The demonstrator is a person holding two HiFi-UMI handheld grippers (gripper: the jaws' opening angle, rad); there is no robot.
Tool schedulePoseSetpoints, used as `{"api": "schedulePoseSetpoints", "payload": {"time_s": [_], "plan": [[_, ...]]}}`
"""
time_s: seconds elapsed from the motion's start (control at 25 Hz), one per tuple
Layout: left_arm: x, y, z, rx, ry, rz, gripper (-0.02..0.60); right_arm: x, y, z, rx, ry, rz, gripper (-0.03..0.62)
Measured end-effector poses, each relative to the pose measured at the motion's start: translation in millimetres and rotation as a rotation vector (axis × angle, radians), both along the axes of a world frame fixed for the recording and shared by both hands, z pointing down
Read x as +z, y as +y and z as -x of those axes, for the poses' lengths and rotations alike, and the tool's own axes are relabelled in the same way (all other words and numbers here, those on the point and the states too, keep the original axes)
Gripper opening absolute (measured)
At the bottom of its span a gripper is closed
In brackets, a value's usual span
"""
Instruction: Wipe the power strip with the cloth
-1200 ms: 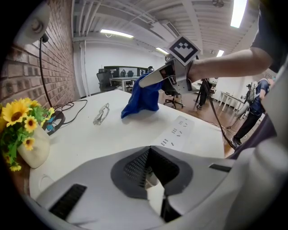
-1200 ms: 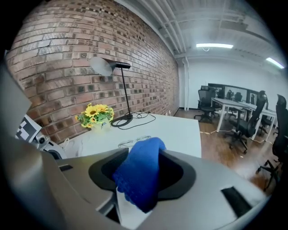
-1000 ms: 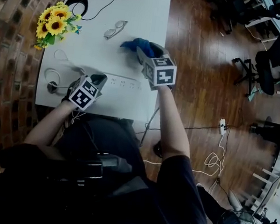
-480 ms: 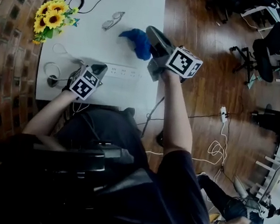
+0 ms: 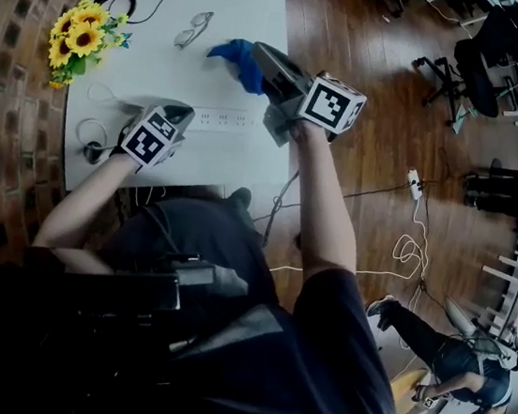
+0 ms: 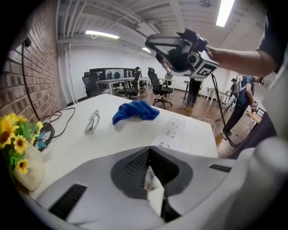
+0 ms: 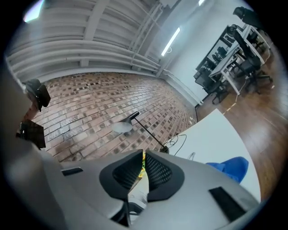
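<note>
Two sets of jaws pressed together, neither gripping anything. Left gripper (image 5: 178, 120) low at the power strip (image 5: 225, 116), likely steadying it. Right gripper (image 5: 258, 54) up in the air, just closed on nothing; blue cloth (image 5: 227, 52) loose on the table (image 5: 155, 65) beyond the strip.

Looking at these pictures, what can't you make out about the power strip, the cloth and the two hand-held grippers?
- Power strip: left end, head view, covered by the left hand-held gripper; contact between them cannot be told.
- Its near end, left gripper view: hidden by that hand-held gripper's own body.
- Blue cloth: right edge, head view, behind the raised right hand-held gripper.
- Socket details: too small in both views.
</note>
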State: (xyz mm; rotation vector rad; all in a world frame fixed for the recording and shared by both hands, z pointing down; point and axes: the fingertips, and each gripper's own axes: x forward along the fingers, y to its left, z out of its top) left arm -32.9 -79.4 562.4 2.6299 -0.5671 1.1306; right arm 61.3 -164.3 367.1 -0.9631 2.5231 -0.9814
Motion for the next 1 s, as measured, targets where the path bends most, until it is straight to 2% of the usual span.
{"api": "schedulePoseSetpoints", "payload": {"time_s": [0.2,0.32,0.36,0.44,0.52,0.64,0.76,0.88,1.0], "plan": [[-23.7,1.5,-10.9,0.043,0.077,-0.028,-0.009,12.2,16.1,-3.2,0.046,0.04,0.019,-0.006],[-33.5,-10.9,-16.9,0.012,0.16,-0.028,-0.009,19.0,28.6,-6.2,0.067,0.039,0.038,-0.006],[-38.9,-11.8,-22.2,0.012,0.198,-0.006,-0.009,18.9,33.6,-9.0,0.077,0.018,0.044,-0.006],[-50.8,-4.2,-38.5,0.066,0.271,0.07,-0.009,16.3,44.5,-18.8,0.111,-0.026,0.049,-0.006],[-62.6,5.6,-54.8,0.122,0.311,0.112,-0.009,13.4,55.7,-32.5,0.149,-0.015,0.048,-0.006],[-82.5,4.0,-73.6,0.135,0.315,0.051,-0.009,8.7,75.0,-60.0,0.207,0.052,0.042,-0.006],[-113.6,-9.2,-89.6,0.104,0.361,0.006,-0.009,-1.2,92.2,-89.4,0.255,0.05,0.012,-0.006],[-151.2,-14.5,-110.2,0.066,0.449,-0.011,-0.011,-14.8,111.2,-122.0,0.3,0.023,-0.031,-0.006],[-187.7,3.1,-143.2,0.061,0.569,-0.012,-0.014,-25.2,135.9,-152.5,0.315,-0.008,-0.07,-0.006]]}}
